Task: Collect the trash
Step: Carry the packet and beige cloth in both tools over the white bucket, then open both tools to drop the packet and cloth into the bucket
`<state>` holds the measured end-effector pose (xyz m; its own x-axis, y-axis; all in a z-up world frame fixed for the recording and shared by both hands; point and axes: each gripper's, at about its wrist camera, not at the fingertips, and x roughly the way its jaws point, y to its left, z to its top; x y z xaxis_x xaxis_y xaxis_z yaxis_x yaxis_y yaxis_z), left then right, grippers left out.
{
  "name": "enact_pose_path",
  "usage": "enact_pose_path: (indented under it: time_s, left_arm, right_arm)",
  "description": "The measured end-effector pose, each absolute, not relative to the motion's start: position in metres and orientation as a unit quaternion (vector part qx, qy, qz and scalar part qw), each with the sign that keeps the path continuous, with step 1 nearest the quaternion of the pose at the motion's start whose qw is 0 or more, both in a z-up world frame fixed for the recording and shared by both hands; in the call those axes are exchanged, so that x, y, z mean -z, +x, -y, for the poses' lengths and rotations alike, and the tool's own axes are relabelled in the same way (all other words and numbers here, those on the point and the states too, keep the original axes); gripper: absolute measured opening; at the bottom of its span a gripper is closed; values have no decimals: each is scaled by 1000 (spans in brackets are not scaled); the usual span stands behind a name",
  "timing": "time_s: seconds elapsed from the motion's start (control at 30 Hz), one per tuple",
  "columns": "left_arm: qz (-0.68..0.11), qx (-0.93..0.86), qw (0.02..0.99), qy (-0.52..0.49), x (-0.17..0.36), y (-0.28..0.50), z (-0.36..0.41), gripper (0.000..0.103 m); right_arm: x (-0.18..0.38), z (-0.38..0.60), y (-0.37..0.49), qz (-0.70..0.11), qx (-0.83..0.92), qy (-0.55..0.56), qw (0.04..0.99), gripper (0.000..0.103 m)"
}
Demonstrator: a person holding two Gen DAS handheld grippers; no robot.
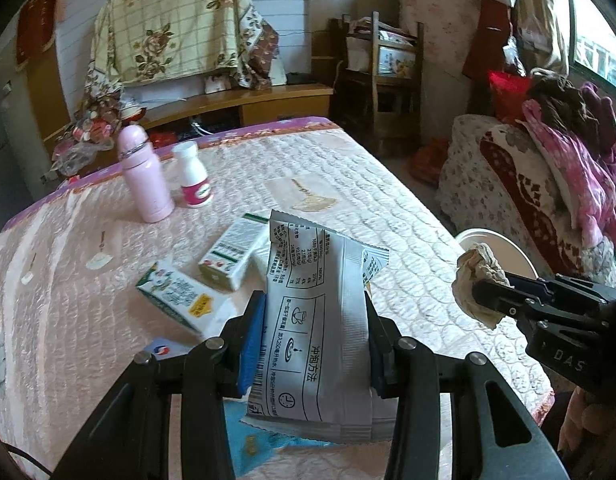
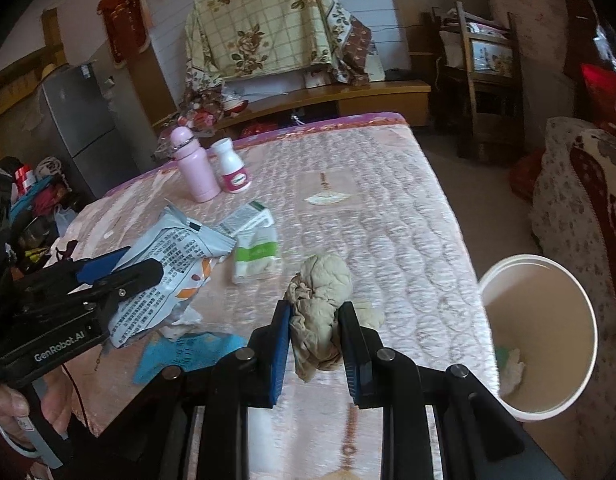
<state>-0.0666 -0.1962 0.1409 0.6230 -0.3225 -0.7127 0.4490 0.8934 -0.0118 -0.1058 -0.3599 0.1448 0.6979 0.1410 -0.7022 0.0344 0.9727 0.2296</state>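
My left gripper (image 1: 314, 312) is shut on a grey printed snack wrapper (image 1: 316, 320) and holds it above the table; gripper and wrapper also show in the right wrist view (image 2: 119, 276) (image 2: 175, 264). My right gripper (image 2: 314, 320) is shut on a crumpled beige tissue (image 2: 320, 312), held over the table's right side; it also shows in the left wrist view (image 1: 478, 286). A white bin (image 2: 544, 340) stands off the table's right edge with some white and green scraps inside.
On the quilted pink tablecloth (image 2: 388, 220) lie two small cartons (image 1: 231, 256) (image 1: 179, 300), a green-white packet (image 2: 255, 260) and a blue wrapper (image 2: 187, 354). A pink bottle (image 1: 143, 172) and a white bottle (image 1: 193, 180) stand at the far side. A covered sofa (image 1: 528, 184) is on the right.
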Motion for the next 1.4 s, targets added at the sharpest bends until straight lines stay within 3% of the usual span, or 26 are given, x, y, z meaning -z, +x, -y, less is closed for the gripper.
enact_pose_path:
  time_s: [0.73, 1.4]
  left_arm:
    - [-413, 311, 849, 105, -134, -77, 336, 46]
    - [-487, 340, 802, 72, -97, -56, 430, 50]
  right_arm:
    - [-122, 477, -141, -405, 74, 121, 903, 26]
    - [-64, 575, -135, -435, 166, 193, 864, 27]
